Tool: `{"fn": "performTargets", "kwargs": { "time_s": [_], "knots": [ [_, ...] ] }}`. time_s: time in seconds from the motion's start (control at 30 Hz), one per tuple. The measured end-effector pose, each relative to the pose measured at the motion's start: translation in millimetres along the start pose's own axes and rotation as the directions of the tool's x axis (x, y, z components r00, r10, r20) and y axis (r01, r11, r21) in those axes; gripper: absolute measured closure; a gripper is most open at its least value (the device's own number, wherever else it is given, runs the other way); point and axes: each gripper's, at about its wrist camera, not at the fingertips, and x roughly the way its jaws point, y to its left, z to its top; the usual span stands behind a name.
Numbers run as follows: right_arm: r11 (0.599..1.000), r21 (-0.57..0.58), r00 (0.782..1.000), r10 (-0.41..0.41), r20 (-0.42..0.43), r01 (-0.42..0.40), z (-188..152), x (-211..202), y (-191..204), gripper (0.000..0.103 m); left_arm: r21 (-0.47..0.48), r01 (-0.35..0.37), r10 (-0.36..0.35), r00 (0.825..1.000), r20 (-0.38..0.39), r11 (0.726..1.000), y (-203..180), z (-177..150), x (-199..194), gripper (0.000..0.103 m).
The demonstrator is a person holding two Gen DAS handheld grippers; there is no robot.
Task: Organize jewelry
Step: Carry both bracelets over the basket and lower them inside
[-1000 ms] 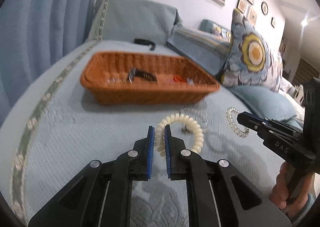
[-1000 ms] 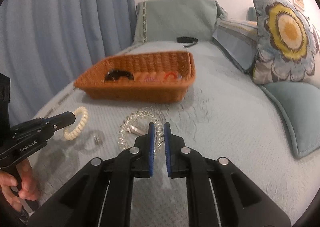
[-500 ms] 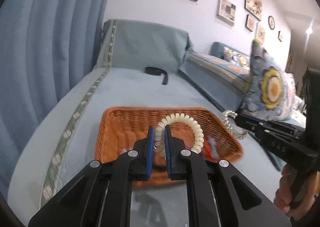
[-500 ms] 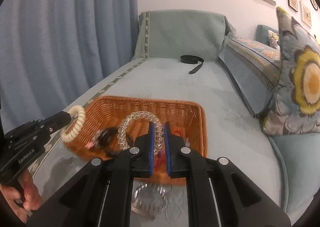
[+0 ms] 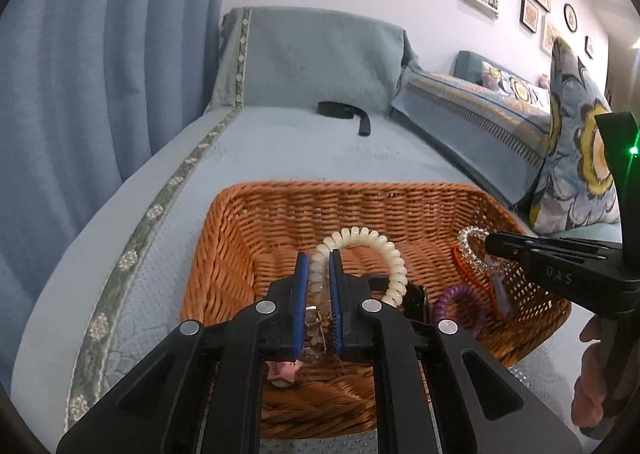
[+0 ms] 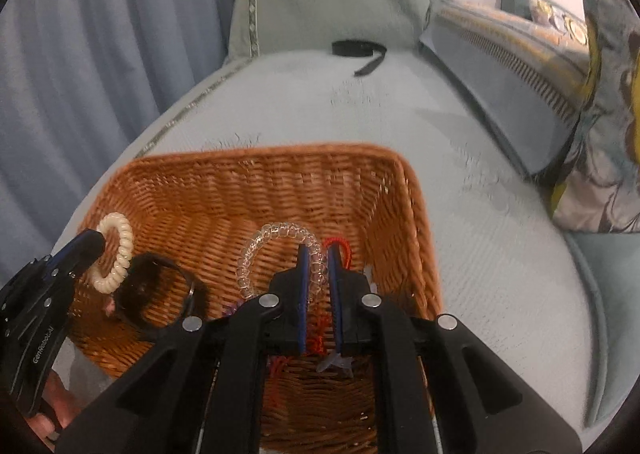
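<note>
1. The left tool [image 5: 318, 286] is clamped on the cream coil [image 5: 374, 254], held over the basket [image 5: 244, 238], angled down and forward.
2. The right tool [image 6: 318, 278] is clamped on the clear coil [image 6: 276, 238], low over the basket's right side.
3. On release, a coil may be snagged on a blue pad and dragged back out.
4. The springy coils may bounce over the rim.

On the side of my right gripper [image 5: 490, 246], seen from the left wrist camera, I read the letters "DAS". On my left gripper [image 6: 94, 242], seen from the right wrist camera, I read "GenRobot.AI".
</note>
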Motion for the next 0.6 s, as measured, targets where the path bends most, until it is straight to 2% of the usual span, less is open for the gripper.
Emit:
{"fn": "performTargets", "kwargs": {
  "time_s": [0.23, 0.3, 0.33, 0.37, 0.4, 0.47, 0.6],
  "knots": [
    [1.000, -0.007, 1.000, 0.014, -0.022, -0.014, -4, 5, 2, 0.095, -0.026, 0.007, -0.008, 1.000, -0.029, 1.000, 6, -2, 6, 0.094],
    [1.000, -0.006, 1.000, 0.009, -0.022, -0.009, -4, 2, 2, 0.094, -0.035, 0.013, -0.014, 1.000, -0.023, 0.999, 7, -3, 4, 0.089],
    [1.000, -0.002, 0.999, 0.023, -0.022, -0.023, -4, 0, 1, 0.094, -0.042, 0.015, -0.016, 1.000, -0.016, 0.999, 8, -2, 1, 0.079],
    [0.999, 0.001, 0.999, 0.032, -0.019, -0.032, -4, -1, 1, 0.091, -0.045, 0.015, -0.016, 1.000, -0.005, 0.999, 8, -2, -2, 0.073],
    [1.000, 0.003, 0.999, 0.027, -0.018, -0.026, -3, -1, 1, 0.085, -0.047, 0.017, -0.017, 1.000, 0.006, 0.999, 9, -2, -5, 0.072],
    [0.999, 0.008, 0.999, 0.033, -0.010, -0.033, -4, -5, -2, 0.080, -0.058, 0.032, -0.031, 0.999, 0.026, 0.998, 9, -1, -13, 0.070],
    [0.998, 0.001, 0.998, 0.061, 0.019, -0.061, -8, -19, -4, 0.079, -0.060, 0.057, -0.052, 0.995, 0.085, 0.997, 5, 1, -33, 0.068]
  ]
}}
